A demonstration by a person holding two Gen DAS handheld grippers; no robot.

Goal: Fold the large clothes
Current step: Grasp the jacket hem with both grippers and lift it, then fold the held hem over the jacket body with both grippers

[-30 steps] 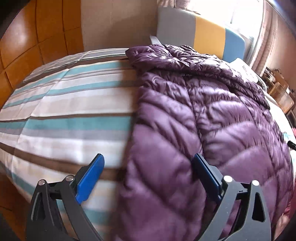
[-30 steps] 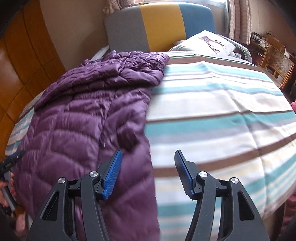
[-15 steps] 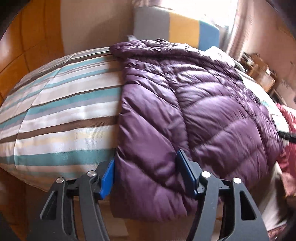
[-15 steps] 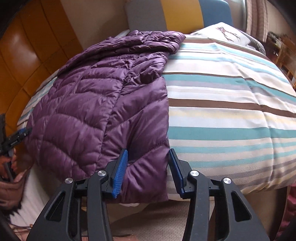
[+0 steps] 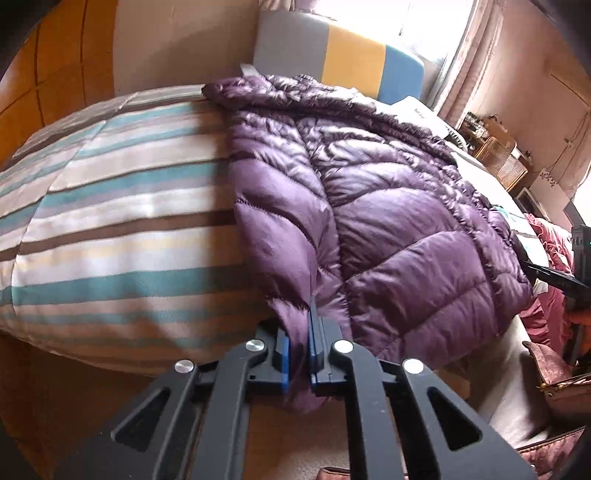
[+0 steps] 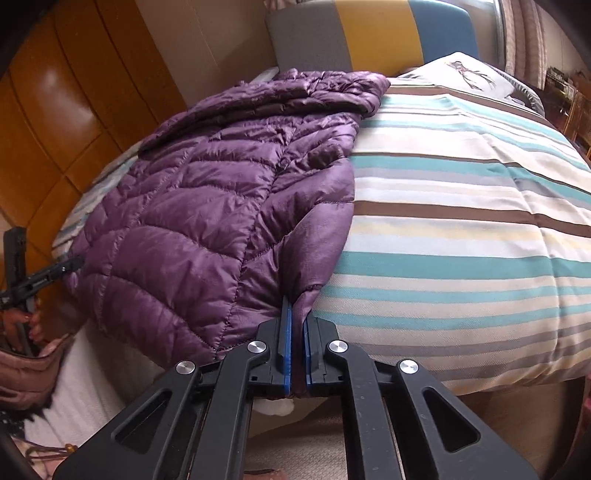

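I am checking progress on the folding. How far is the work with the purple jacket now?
Done: the purple puffer jacket is spread flat on the striped duvet. In hand: the left gripper and the right gripper are each shut on a bottom hem corner hanging over the bed edge. Left: no fold shows yet; the hem must be carried up toward the hood.

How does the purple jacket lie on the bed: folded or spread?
Spread: the purple jacket lies full-length on the striped duvet, hem at the near edge.

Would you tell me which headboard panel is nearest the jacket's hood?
The grey panel, leftmost of three; the jacket hood lies just below it, while yellow and blue sit further right.
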